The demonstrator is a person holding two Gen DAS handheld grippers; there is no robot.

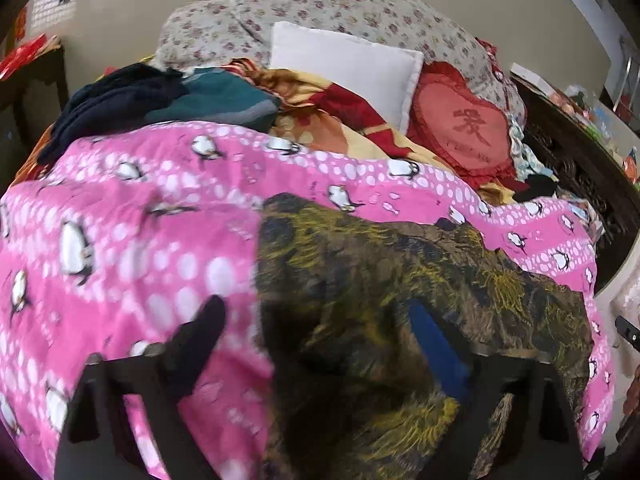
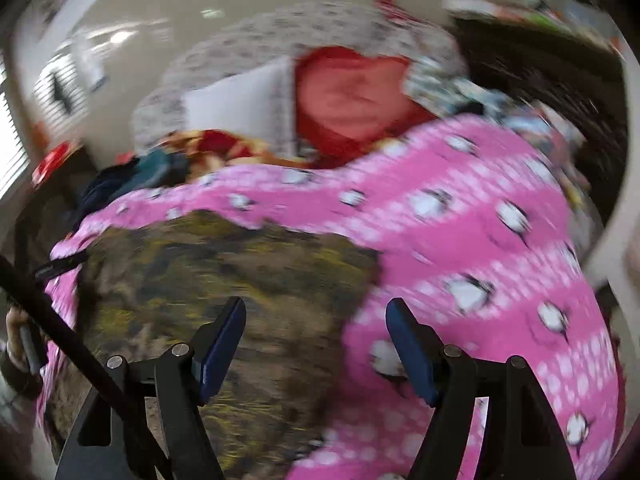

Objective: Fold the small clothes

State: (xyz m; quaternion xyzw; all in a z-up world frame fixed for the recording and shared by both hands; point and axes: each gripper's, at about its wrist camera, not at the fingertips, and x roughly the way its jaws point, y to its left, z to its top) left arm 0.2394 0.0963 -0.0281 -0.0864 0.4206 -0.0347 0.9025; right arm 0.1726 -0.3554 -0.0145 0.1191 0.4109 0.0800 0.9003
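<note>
Pink penguin-print bedding (image 1: 132,216) fills the lower left and centre of the left wrist view. Dark clothes (image 1: 120,100) are heaped at upper left, with a white pillow (image 1: 344,68) and a red heart cushion (image 1: 460,128) further right. An olive and brown patterned garment (image 1: 380,280) lies on the bedding, centre to lower right. The left gripper (image 1: 320,328) hangs released above it, fingers wide apart. In the blurred right wrist view, the right gripper (image 2: 316,320) is also spread, over the garment's right edge.

Home bedroom: bed (image 1: 160,240), pillows (image 1: 344,68), heaped quilts (image 1: 320,8).
</note>
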